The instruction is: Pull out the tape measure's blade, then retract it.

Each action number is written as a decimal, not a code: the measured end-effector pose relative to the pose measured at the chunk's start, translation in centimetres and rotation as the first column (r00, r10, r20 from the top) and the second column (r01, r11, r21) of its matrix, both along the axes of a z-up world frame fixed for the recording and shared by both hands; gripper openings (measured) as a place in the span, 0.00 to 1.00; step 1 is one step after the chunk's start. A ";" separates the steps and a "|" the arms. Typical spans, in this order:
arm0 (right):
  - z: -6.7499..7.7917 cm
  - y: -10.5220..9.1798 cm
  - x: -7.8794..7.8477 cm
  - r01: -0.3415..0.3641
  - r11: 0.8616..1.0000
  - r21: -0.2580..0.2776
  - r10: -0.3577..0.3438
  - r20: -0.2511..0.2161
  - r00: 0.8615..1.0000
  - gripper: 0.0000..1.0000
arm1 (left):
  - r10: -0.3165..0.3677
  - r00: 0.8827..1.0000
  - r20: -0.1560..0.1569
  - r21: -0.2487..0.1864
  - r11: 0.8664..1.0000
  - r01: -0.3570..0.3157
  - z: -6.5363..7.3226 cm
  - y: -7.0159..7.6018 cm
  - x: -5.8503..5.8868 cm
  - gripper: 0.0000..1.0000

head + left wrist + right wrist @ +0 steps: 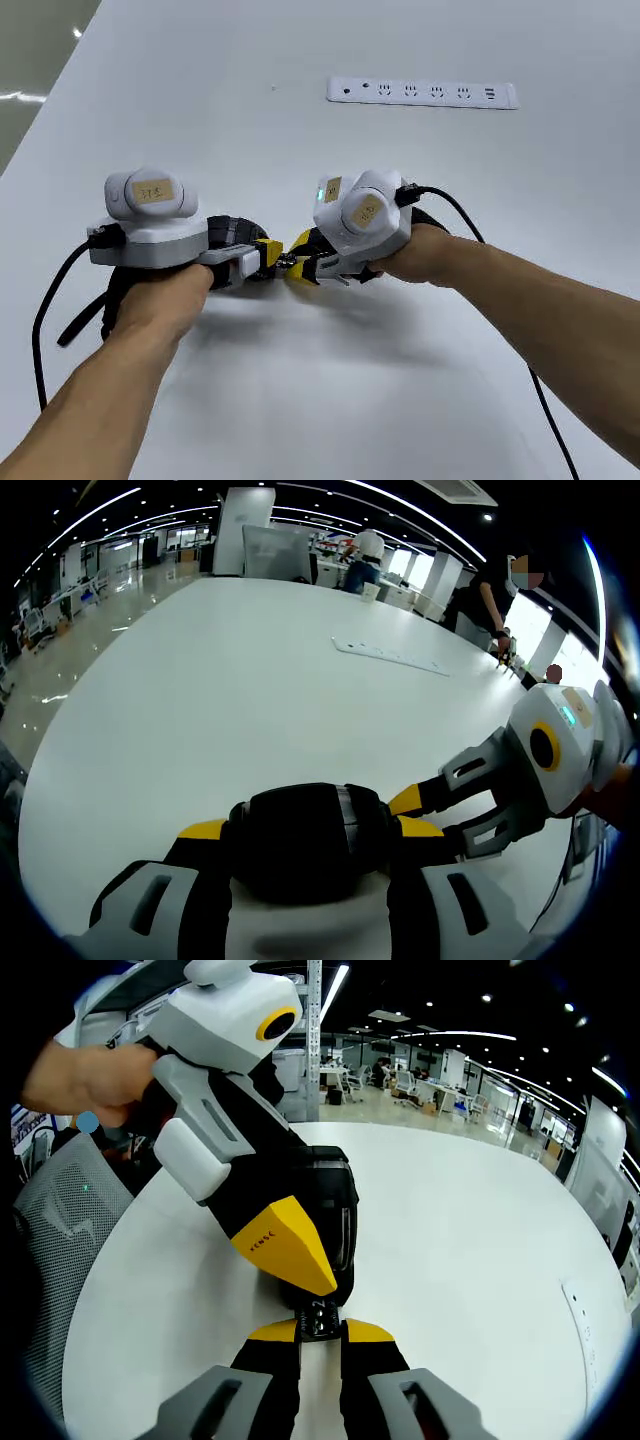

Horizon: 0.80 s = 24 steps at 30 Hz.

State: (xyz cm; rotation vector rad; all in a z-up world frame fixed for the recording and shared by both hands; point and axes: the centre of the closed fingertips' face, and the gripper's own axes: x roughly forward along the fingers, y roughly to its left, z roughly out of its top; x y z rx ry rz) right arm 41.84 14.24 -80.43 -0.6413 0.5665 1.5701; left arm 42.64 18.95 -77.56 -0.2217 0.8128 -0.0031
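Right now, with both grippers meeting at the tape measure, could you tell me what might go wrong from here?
1. The right gripper pinches only the small blade tab, at its very fingertips. It may slip once pulling starts, and the blade would snap back.
2. The left gripper clamps the tape measure across its rounded black case. An off-axis pull might twist it loose onto the table.

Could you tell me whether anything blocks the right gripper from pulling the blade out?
Nothing visible: the right gripper pinches the blade tip, the left gripper holds the tape measure; the power strip lies far off.
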 end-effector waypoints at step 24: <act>0.0 0.6 -0.1 -0.011 1.000 -0.004 0.012 0.033 0.999 0.12 | 0.013 1.000 0.012 -0.009 1.000 -0.012 0.0 0.0 0.1 0.61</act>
